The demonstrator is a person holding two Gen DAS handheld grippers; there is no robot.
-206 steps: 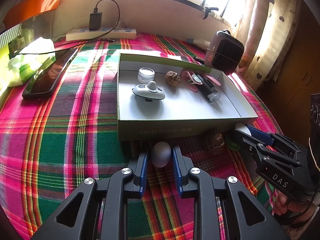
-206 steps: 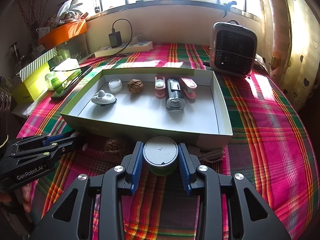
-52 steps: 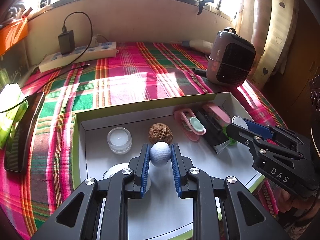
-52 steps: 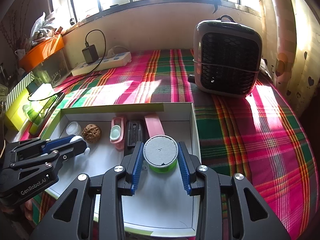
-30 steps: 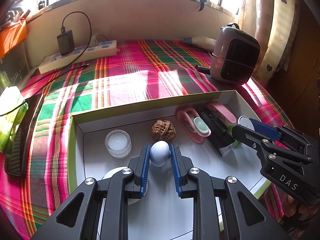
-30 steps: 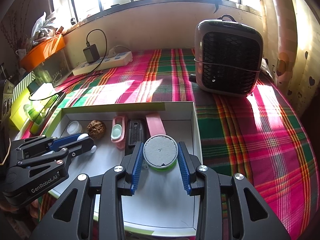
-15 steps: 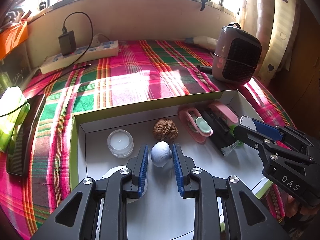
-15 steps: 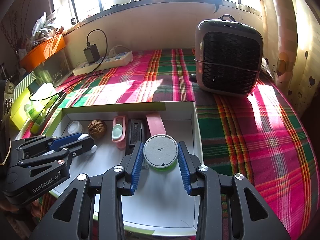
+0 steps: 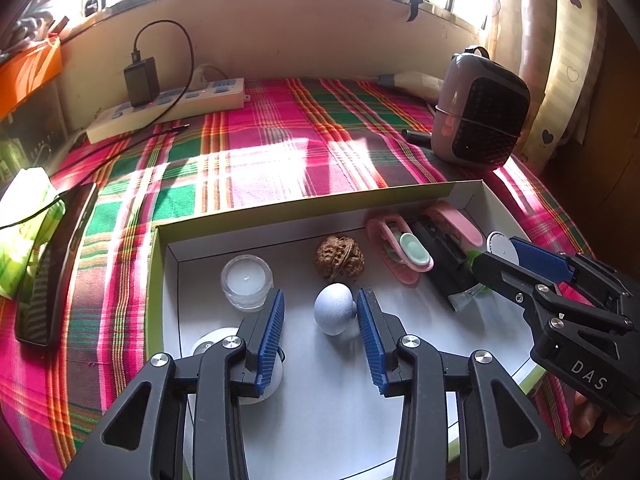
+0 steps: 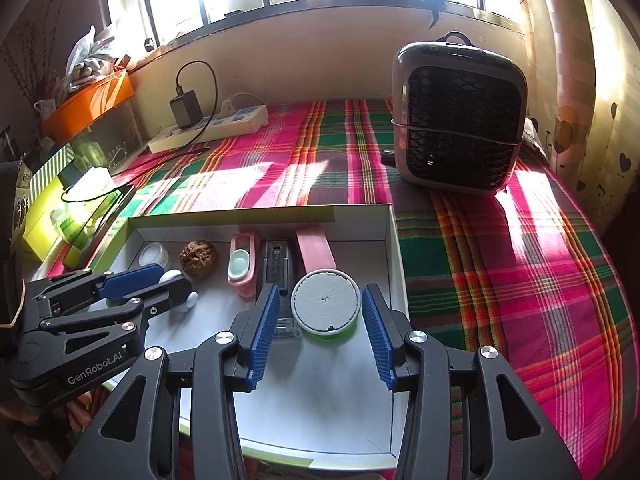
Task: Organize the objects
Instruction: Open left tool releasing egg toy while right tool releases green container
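Egg (image 9: 334,308) between spread left tool (image 9: 320,330) pads, touching neither

An open white cardboard box (image 9: 472,196) is placed on the plaid-covered desk (image 9: 260,152). Along its far wall, left to right, are set a clear glass candle jar (image 9: 246,281), a brown walnut (image 9: 340,257), a pink clip case (image 9: 400,254), a black device (image 9: 444,264) and a pink bar (image 10: 314,252). A pale blue egg (image 9: 334,309) lies just before the walnut. A grey portable heater (image 10: 458,120) stands behind the box, to the right; a white power strip (image 9: 168,106) lies far left.

"DAS" is printed on the right gripper (image 9: 505,255); "GenRobot.AI" is printed on the left gripper (image 10: 168,280).
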